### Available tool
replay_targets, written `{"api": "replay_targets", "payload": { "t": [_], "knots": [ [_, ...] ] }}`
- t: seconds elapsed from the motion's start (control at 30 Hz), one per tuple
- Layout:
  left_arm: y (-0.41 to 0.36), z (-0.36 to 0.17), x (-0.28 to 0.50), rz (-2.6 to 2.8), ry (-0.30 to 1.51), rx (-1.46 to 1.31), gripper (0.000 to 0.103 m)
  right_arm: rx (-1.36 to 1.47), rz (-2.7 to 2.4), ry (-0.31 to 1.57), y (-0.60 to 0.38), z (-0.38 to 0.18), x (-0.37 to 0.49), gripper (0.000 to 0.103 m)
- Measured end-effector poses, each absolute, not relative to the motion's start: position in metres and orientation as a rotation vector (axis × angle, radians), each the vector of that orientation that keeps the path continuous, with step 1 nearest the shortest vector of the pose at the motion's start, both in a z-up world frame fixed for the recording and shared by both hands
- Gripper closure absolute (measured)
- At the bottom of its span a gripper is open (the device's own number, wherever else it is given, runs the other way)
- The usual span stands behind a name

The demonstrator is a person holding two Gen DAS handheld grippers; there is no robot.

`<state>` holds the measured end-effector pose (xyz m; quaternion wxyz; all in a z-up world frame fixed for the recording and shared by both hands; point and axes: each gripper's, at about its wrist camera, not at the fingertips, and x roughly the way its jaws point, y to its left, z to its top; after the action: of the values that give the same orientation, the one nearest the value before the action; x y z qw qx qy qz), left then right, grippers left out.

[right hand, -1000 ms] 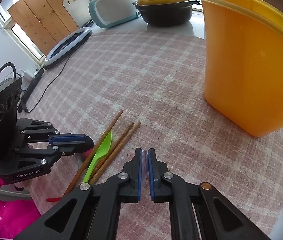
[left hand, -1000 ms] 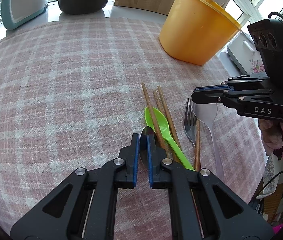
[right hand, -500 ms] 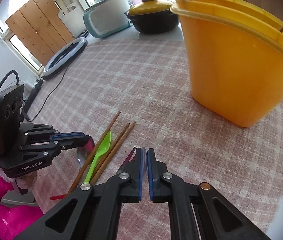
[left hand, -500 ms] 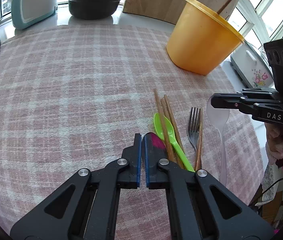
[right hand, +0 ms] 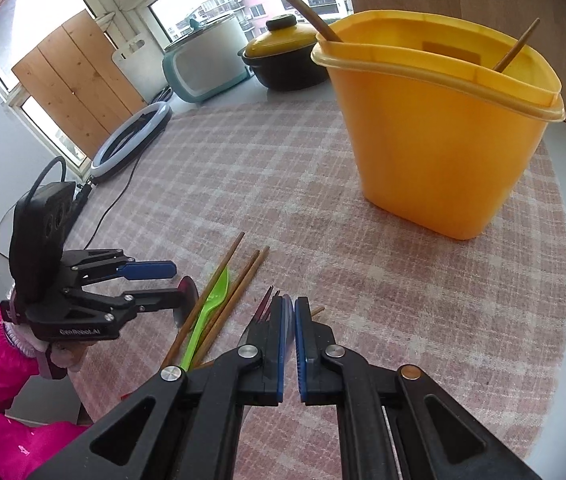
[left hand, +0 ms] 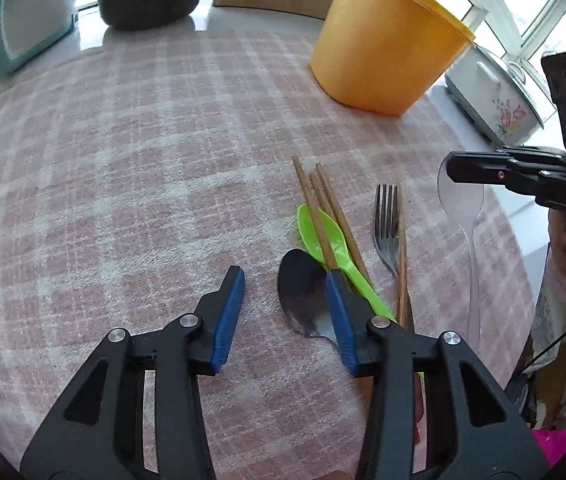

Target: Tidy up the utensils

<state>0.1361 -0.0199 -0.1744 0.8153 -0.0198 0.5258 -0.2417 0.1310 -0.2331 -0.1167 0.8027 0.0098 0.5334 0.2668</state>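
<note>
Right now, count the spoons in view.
3: green plastic spoon under the chopsticks, metal spoon beside the open left tool, clear plastic spoon in the right tool. The bucket may hide more.

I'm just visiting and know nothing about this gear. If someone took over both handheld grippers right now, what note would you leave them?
Left gripper: open, jaws apart around the metal spoon, not gripping it.
Right gripper: shut on the clear plastic spoon.
On the cloth: metal spoon, green spoon, fork, chopsticks.
Done: yellow bin holds two wooden utensils.
Left: bin the clear spoon, then probably the rest.
</note>
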Motion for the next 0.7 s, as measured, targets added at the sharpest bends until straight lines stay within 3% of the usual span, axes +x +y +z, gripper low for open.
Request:
{"api": "replay_targets", "payload": {
  "t": [0.1, 0.13, 0.17, 0.33, 0.7],
  "knots": [
    [-0.028, -0.176, 0.138, -0.549, 1.123, -0.037, 0.077, 0.025, 0.568, 1.141, -0.234, -0.117, 0.13, 0.101],
    [-0.031, -0.176, 0.138, -0.55, 1.122, -0.034, 0.089, 0.027, 0.564, 1.138, -0.235, -0.116, 0.13, 0.101],
    [-0.035, -0.176, 0.137, -0.549, 1.119, -0.009, 0.095, 0.028, 0.559, 1.135, -0.236, -0.116, 0.13, 0.101],
    [-0.043, -0.168, 0.129, -0.55, 1.089, 0.01, 0.103, 0.04, 0.539, 1.119, -0.241, -0.112, 0.129, 0.101],
    [-0.016, -0.135, 0.123, -0.436, 0.995, -0.045, 0.103, 0.043, 0.46, 1.017, -0.259, -0.085, 0.117, 0.101]
  ]
}}
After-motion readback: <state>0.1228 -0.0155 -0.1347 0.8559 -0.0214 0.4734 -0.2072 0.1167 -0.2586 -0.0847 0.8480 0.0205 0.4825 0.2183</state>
